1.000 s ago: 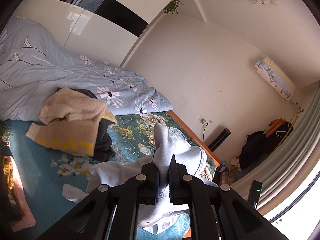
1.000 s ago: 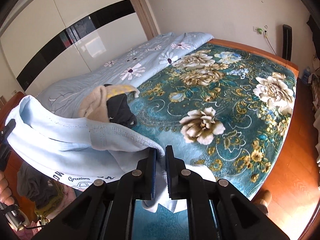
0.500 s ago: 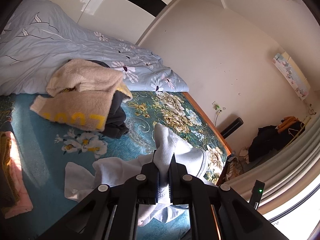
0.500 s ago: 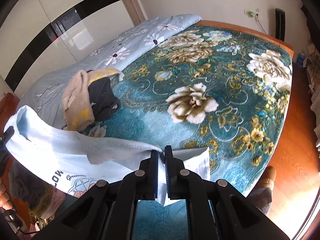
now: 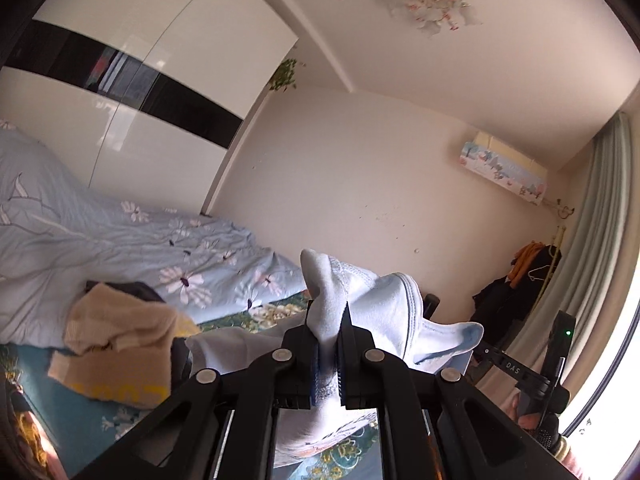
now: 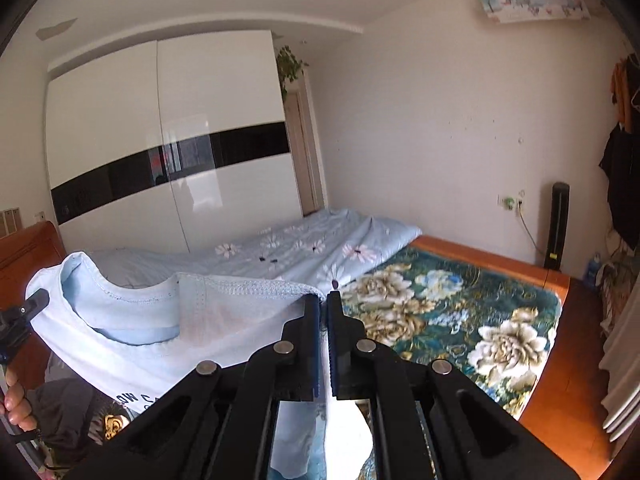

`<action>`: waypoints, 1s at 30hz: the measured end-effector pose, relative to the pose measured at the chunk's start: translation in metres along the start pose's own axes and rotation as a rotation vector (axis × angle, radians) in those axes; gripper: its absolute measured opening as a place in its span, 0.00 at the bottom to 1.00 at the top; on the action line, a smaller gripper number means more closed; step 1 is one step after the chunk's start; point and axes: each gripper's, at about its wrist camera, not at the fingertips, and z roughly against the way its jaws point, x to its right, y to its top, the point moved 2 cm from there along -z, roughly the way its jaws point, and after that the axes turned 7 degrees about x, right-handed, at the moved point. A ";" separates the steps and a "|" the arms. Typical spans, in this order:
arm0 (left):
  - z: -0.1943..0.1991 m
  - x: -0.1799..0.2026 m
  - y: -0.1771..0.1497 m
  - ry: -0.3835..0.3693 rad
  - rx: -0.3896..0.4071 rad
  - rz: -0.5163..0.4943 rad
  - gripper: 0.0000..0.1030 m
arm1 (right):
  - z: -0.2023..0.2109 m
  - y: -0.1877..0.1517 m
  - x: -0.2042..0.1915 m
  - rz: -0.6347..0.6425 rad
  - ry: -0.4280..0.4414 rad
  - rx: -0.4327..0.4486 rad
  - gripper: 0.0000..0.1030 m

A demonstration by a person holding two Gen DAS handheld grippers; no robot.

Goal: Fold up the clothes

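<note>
A pale blue T-shirt (image 6: 132, 344) hangs stretched in the air between both grippers, its neck opening facing me and dark print near the hem. My right gripper (image 6: 324, 300) is shut on one shoulder edge of it. In the left wrist view my left gripper (image 5: 328, 320) is shut on a bunched fold of the same pale blue T-shirt (image 5: 384, 308), which rises above the fingertips. The left gripper (image 6: 24, 312) also shows at the far left of the right wrist view, held by a hand (image 6: 16, 404).
Below lies a bed with a teal floral cover (image 6: 460, 312) and a blue daisy duvet (image 5: 100, 236). A beige and yellow garment pile (image 5: 120, 344) rests on dark clothes. A wardrobe (image 6: 172, 152), a wall and hanging clothes (image 5: 520, 288) surround the bed.
Both grippers have lifted and tilted upward with the T-shirt, so the views now take in wall and ceiling instead of mostly bed. The shirt has risen off the bed cover.
</note>
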 end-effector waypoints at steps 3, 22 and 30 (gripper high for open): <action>0.017 0.011 0.002 -0.024 0.020 -0.039 0.07 | 0.021 0.002 -0.001 0.007 -0.004 0.033 0.03; -0.016 -0.028 -0.049 0.007 -0.169 0.011 0.10 | -0.031 -0.018 -0.002 0.086 -0.057 -0.097 0.03; -0.142 -0.139 -0.223 0.310 -0.566 0.203 0.07 | -0.170 -0.211 0.068 -0.057 -0.114 -0.575 0.03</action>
